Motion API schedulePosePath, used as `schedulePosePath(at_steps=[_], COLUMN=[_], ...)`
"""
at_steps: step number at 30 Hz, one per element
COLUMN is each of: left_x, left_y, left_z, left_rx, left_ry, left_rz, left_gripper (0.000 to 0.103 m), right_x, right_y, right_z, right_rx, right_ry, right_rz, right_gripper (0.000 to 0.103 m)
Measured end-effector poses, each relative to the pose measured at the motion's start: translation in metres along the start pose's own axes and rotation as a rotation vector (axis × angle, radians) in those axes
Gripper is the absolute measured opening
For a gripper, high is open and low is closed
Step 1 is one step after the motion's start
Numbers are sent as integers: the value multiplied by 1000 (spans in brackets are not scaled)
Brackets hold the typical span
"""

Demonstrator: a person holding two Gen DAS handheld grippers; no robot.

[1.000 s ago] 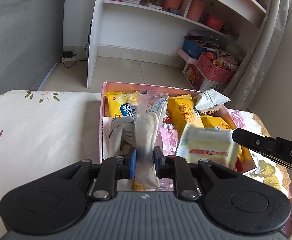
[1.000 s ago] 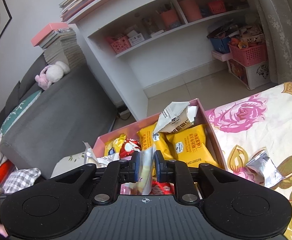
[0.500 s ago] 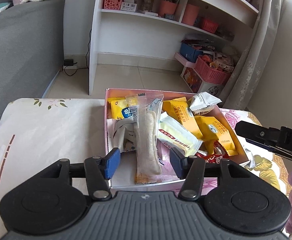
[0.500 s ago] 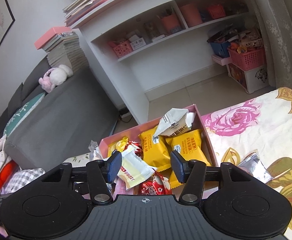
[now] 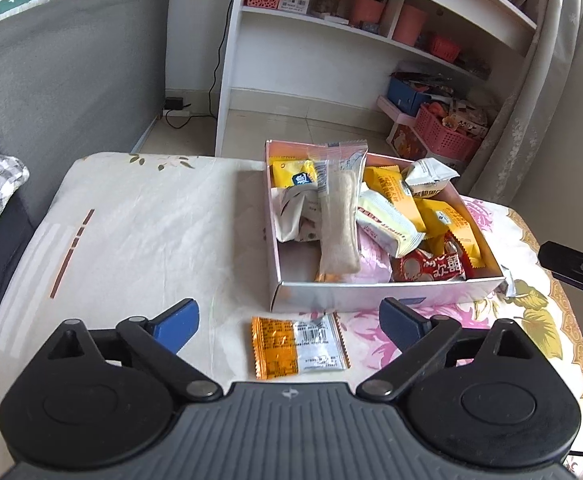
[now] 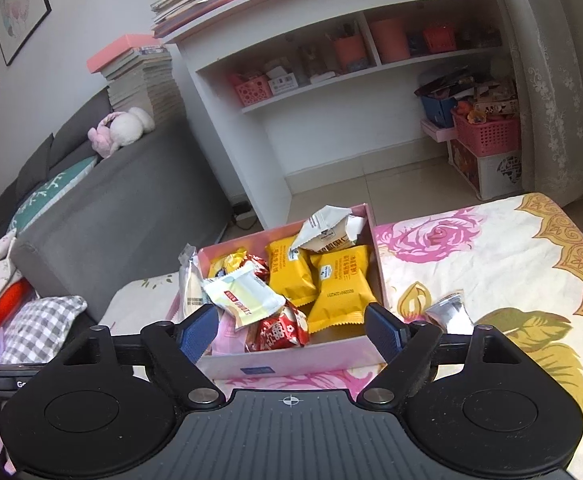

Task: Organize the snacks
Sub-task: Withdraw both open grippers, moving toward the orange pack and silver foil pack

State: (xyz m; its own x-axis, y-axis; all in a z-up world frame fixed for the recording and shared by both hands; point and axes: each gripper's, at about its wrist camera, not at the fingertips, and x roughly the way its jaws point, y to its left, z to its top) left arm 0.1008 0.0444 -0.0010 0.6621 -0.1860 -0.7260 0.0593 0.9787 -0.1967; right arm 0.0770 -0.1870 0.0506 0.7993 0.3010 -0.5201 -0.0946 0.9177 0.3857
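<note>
Both grippers empty, jaws opening: left gripper (image 5: 287,320), right gripper (image 6: 291,330). Pink box (image 5: 387,294) holds most snacks. Orange packet (image 5: 297,348) lies on cloth just before box; silver packet (image 6: 449,314) beside box's right wall. You centre orange packet between left pads, pinch its edge, lift clear over wall.

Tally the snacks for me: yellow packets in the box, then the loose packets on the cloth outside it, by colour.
Yellow packets in the box: 3
Orange-and-silver packet on the cloth: 1
Silver packet on the cloth: 1
Total: 5
</note>
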Motion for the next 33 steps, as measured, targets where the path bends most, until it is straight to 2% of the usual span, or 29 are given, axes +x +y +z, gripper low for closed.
schedulePosePath(at_steps=[2,7,13,18,22,27,33], left_x=[-2,0,3,16,26,34,43], left_y=[3,7,9,6,2,-10,-19], left_z=[-10,-36,-57,-65,-68,-71,-68], left_rx=[-10,-53,-56,-32,-15,35,38], left_ry=[-4,-4,-14,17,12,-23,-54], left_rz=[12,65,73,62,52,70,133], left_gripper=[102,103,103,103,103,103,103], right_x=[-5,-8,-9,-7,-3,10,32], right_y=[-1,-4,-14,-31,-44,-59,-74], right_z=[-6,-28,-50,-62,-67,-67,-66], right_rx=[-34,-164,-257,-264,-270,-268,-241], right_ry=[-19,-13,15,59,74,99,139], right_rz=[-31,-134,-205,-235,-264,-298,-320], right_gripper=[93,94,94,95,95,95,95])
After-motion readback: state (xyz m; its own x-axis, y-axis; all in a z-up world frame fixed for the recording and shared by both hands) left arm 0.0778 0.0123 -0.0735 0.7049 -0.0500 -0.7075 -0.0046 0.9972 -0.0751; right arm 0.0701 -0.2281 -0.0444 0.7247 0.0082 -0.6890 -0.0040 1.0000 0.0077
